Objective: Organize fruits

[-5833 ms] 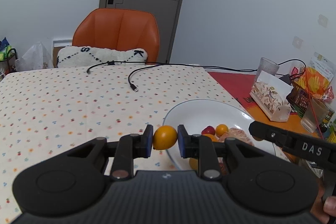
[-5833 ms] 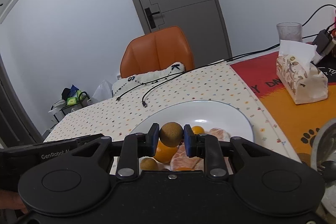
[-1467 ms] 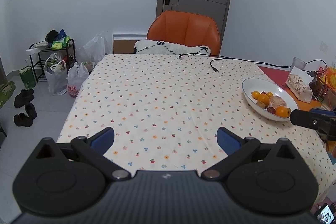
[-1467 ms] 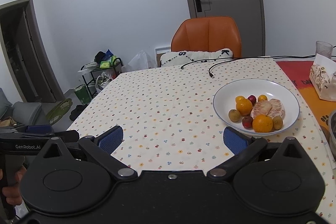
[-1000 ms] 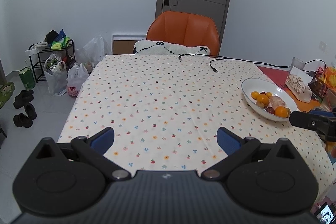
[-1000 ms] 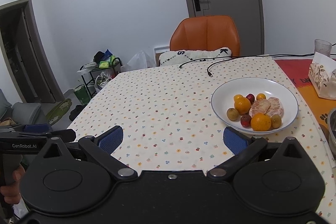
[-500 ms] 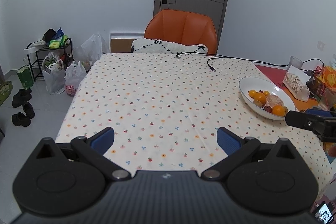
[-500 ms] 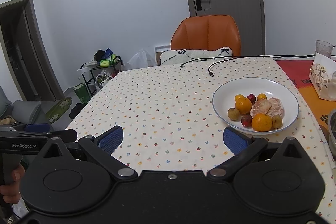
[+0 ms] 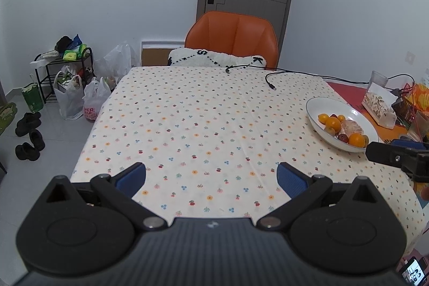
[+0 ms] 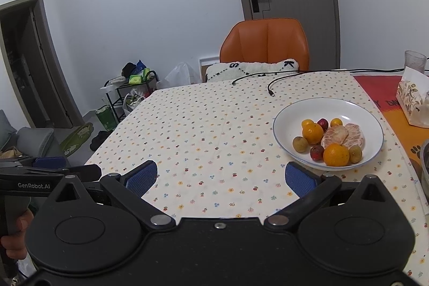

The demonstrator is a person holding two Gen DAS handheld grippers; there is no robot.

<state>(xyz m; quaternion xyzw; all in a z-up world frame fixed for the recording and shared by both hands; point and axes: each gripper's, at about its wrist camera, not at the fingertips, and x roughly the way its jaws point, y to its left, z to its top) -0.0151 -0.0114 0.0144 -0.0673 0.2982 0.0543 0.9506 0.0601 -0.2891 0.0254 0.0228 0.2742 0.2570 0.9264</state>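
Note:
A white plate [image 10: 356, 109] [image 9: 319, 105] on the right of the table holds several fruits: oranges [image 10: 336, 154], small red fruits [image 10: 317, 152], brown-green fruits [image 10: 300, 143] and a peeled citrus [image 10: 344, 136]. My left gripper [image 9: 211, 178] is open and empty, held back above the table's near edge. My right gripper [image 10: 219, 176] is open and empty, near the front edge, left of the plate. Each gripper shows at the edge of the other's view.
The table has a dotted cloth [image 9: 201, 125]. Black cables [image 10: 270, 91] lie at its far side. An orange chair [image 9: 233, 39] with a white cushion stands behind. A tissue pack [image 10: 410, 98], a glass [image 10: 414, 59] and clutter are at the right. Bags and a rack [image 9: 67, 77] stand on the floor left.
Nearly six seconds ago each gripper was shut on a fruit over the plate. Both are now open, empty and drawn well back. Over the last second the views shifted only slightly.

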